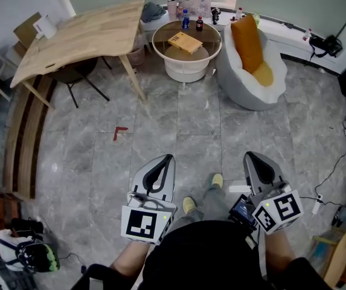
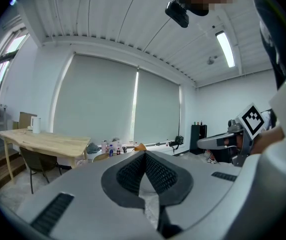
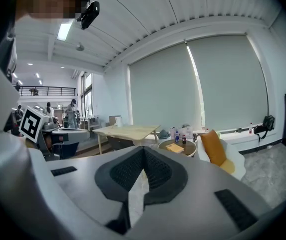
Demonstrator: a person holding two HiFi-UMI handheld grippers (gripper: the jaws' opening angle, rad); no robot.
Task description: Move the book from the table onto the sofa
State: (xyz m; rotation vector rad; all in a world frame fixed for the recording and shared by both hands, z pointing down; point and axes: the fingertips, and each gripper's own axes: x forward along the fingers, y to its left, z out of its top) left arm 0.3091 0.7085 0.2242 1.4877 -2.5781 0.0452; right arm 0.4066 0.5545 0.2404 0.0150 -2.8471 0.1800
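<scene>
Yellow book (image 1: 185, 42) lies flat on the round glass-topped table (image 1: 158, 43), just beside the white sofa (image 1: 245, 94) with orange cushions. Two bottles (image 1: 186, 20) stand behind the book. Person stands well back on the tiled floor. Left gripper (image 1: 167, 158) and right gripper (image 1: 250, 156) both clenched tight, nothing between the jaws.

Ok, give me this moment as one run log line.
stage: before pickup | book: flat on round table, untouched | sofa: beside table | left gripper: shut, empty | right gripper: shut, empty
</scene>
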